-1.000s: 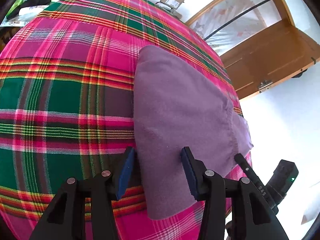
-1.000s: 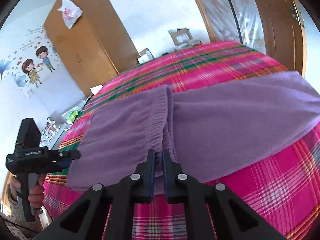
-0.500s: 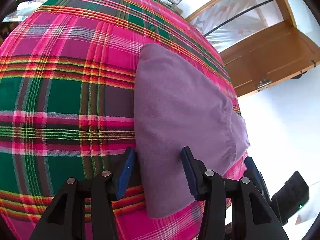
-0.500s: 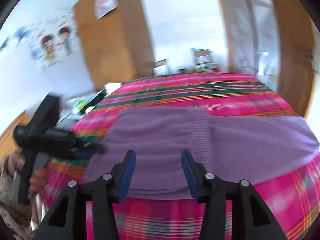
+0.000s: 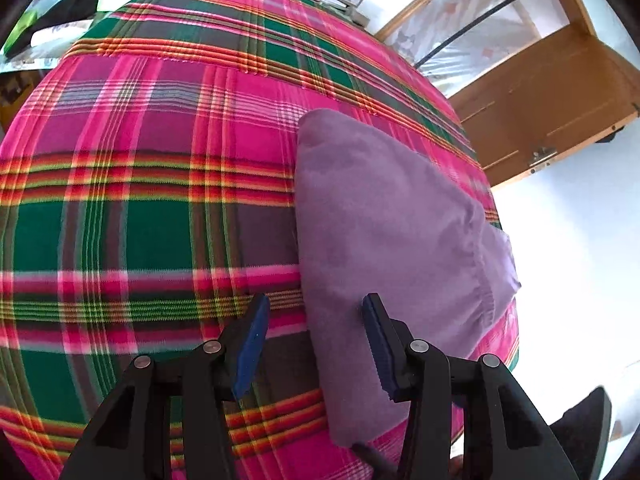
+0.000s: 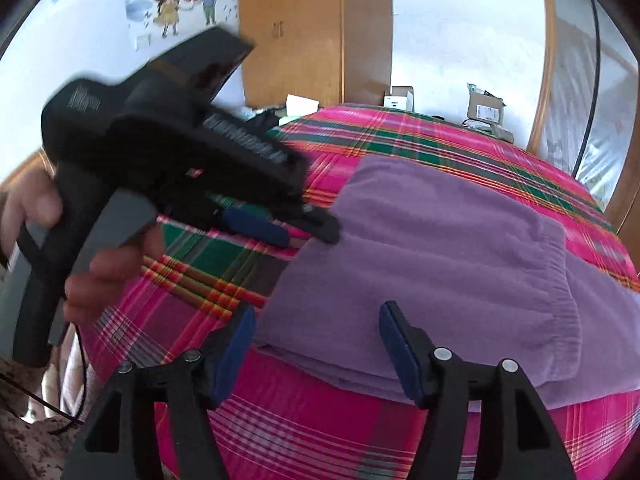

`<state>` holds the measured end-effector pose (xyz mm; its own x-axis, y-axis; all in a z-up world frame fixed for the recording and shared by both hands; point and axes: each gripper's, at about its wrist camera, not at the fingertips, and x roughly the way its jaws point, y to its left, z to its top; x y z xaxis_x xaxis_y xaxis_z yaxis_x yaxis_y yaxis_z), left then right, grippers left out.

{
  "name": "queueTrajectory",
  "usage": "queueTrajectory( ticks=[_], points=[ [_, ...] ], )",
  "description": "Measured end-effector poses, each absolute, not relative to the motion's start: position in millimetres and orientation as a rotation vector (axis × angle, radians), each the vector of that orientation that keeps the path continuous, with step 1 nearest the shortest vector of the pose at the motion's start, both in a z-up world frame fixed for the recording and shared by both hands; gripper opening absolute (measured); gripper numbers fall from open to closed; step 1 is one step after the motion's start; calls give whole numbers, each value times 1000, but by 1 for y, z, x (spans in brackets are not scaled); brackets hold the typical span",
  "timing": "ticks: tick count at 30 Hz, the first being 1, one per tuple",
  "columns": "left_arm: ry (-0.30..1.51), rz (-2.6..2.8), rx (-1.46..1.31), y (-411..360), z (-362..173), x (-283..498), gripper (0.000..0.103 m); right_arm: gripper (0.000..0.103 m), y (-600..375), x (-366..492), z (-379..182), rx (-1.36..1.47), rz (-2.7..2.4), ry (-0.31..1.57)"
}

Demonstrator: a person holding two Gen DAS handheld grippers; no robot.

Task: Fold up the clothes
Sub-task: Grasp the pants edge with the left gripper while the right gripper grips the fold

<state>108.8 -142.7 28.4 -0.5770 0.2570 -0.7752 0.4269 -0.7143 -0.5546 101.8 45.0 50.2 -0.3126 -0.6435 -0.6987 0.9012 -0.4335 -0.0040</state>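
One purple fleece garment, looks like sweatpants going by the gathered elastic band, is lying folded in a few layers on a bed with a loud pink, green and orange plaid blanket. It sits toward the near edge of the bed, and in the right wrist view you can see the stacked fold edges facing the camera. Fabric is soft and fuzzy, mostly flat, with a few puckers along the elastic. The left claw hangs partly open with one blue pad over the blanket and the other over the garment's edge, pinching nothing that I can see. The right claw has just been opening and now stands wide, straddling the near fold without pressing on it. A hand holds the left claw's black handle in the right wrist view, and that claw's tip is right at the garment's far left corner. Room-wise: a wooden wardrobe, a cartoon wall sticker of two kids, a few cardboard boxes past the far side of the bed, and a wooden door off to the side. Lots of bare blanket beyond and to the left of the garment.
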Motion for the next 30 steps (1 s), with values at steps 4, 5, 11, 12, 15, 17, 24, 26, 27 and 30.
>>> queueTrajectory(
  ticks=[4,5,11,12,15,17,24,26,27,30],
  points=[
    [1124,-2465,1398,-141,29,105,50,65,30,117,41,755,-1928,597],
    [1121,-2468,1403,-141,29,104,50,65,26,120,39,748,-1943,629],
    [1150,-2478,1406,-150,29,93,50,64,18,129,30,737,-2013,707],
    [1154,-2481,1402,-151,29,92,50,63,19,128,30,746,-2017,696],
    [1167,-2483,1386,-155,29,89,50,57,23,124,29,773,-2026,662],
    [1166,-2489,1382,-156,28,86,50,53,24,126,29,770,-2035,664],
    [1194,-2485,1392,-159,28,78,50,20,32,129,33,763,-2048,631],
    [1211,-2470,1394,-160,28,78,50,18,35,128,36,761,-2054,608],
    [1218,-2464,1396,-160,27,78,50,17,37,128,37,757,-2056,595],
    [1253,-2437,1400,-161,27,77,50,16,45,128,45,736,-2065,537]
  ],
)
